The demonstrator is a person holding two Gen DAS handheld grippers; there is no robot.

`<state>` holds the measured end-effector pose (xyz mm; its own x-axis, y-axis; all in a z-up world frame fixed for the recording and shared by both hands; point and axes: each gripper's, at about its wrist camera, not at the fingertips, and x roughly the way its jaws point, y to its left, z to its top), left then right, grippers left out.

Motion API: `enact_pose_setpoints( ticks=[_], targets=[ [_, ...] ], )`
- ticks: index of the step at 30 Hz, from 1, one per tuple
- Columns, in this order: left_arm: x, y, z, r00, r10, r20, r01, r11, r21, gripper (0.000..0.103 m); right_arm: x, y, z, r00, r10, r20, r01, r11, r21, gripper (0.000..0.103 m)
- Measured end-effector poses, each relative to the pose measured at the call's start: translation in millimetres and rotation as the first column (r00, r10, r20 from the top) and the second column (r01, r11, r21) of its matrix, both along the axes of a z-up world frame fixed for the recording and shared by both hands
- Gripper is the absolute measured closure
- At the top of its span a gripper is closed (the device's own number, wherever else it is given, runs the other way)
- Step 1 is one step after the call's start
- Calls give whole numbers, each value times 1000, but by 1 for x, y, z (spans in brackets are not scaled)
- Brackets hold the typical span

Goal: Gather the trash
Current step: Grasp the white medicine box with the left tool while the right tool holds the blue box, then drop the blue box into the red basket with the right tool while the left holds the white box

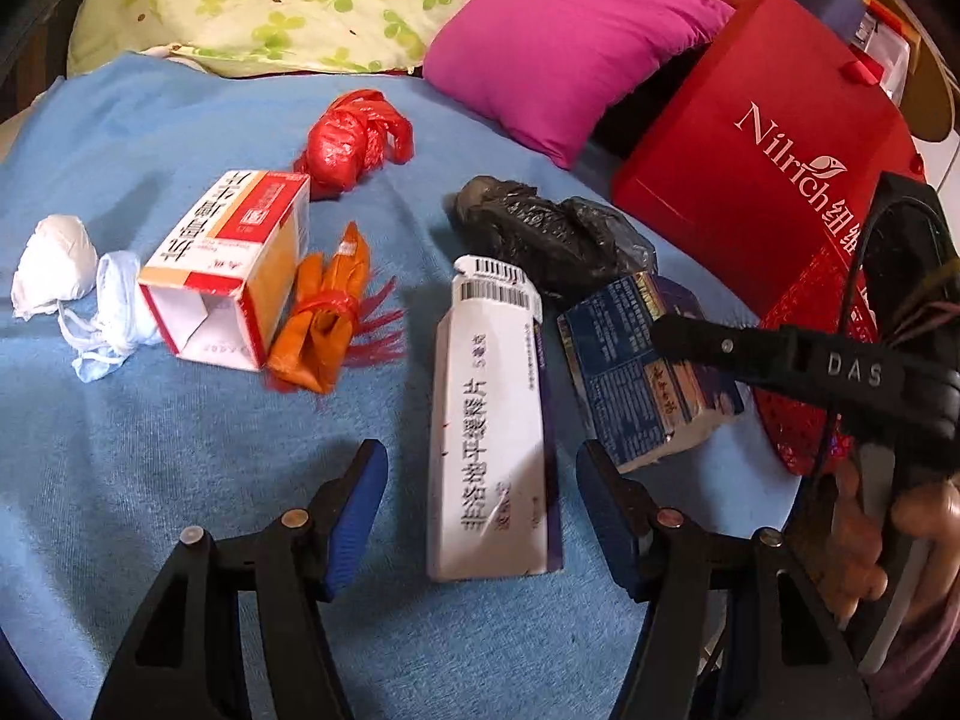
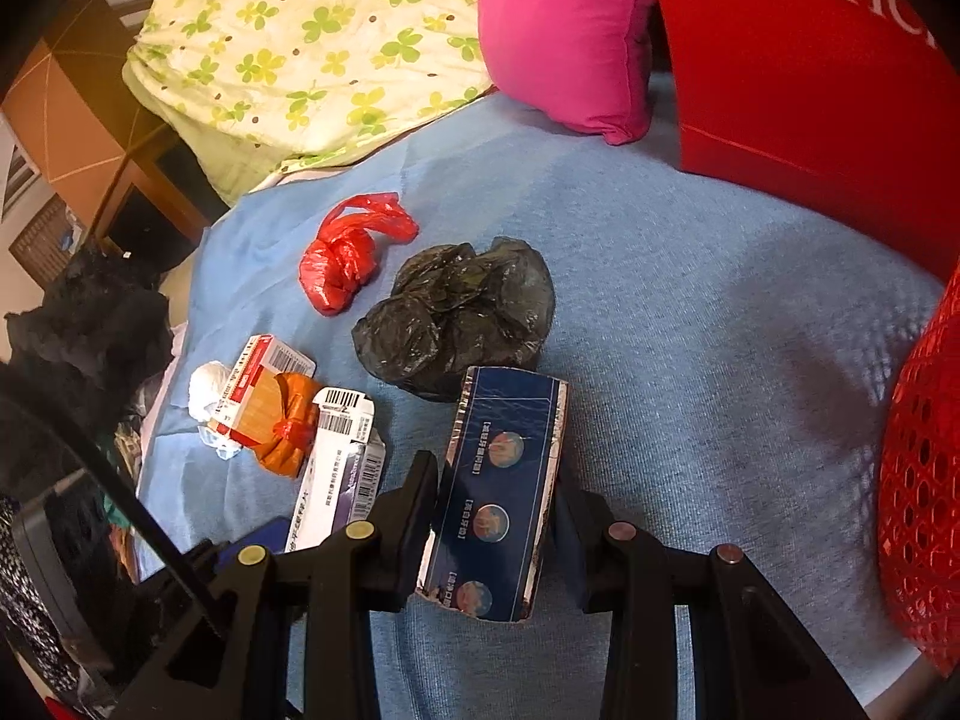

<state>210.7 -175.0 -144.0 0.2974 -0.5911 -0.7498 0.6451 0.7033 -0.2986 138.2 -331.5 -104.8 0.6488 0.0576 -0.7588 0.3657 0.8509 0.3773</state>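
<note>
- On the blue bedsheet (image 1: 180,450), the right gripper (image 2: 493,504) pinches the dark blue box (image 2: 501,492), just before the black bag (image 2: 462,318).
- The left gripper (image 1: 480,504) gapes wide and empty, straddling the white box (image 1: 492,426).

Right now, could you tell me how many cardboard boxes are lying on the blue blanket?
3: the red-and-white box on the left, the long white box between the left gripper's fingers, and the blue box in the right gripper. Others may be hidden.
</note>
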Motion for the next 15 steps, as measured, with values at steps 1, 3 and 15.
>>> enact_pose_setpoints(
  ticks=[1, 3, 15],
  targets=[
    [-1, -3, 1, 1000, -1, 5, 1, 1000, 10, 37, 0, 0, 0, 1000, 2, -1, -2, 1000, -7, 64],
    [-6, -9, 2, 1000, -3, 16, 3, 999, 33, 37, -1, 1, 2, 1000, 6, -2, -6, 1000, -22, 64],
    [-9, -17, -8, 1000, 16, 17, -18, 995, 103, 55, -11, 0, 11, 1000, 26, 13, -26, 999, -48, 64]
  ],
)
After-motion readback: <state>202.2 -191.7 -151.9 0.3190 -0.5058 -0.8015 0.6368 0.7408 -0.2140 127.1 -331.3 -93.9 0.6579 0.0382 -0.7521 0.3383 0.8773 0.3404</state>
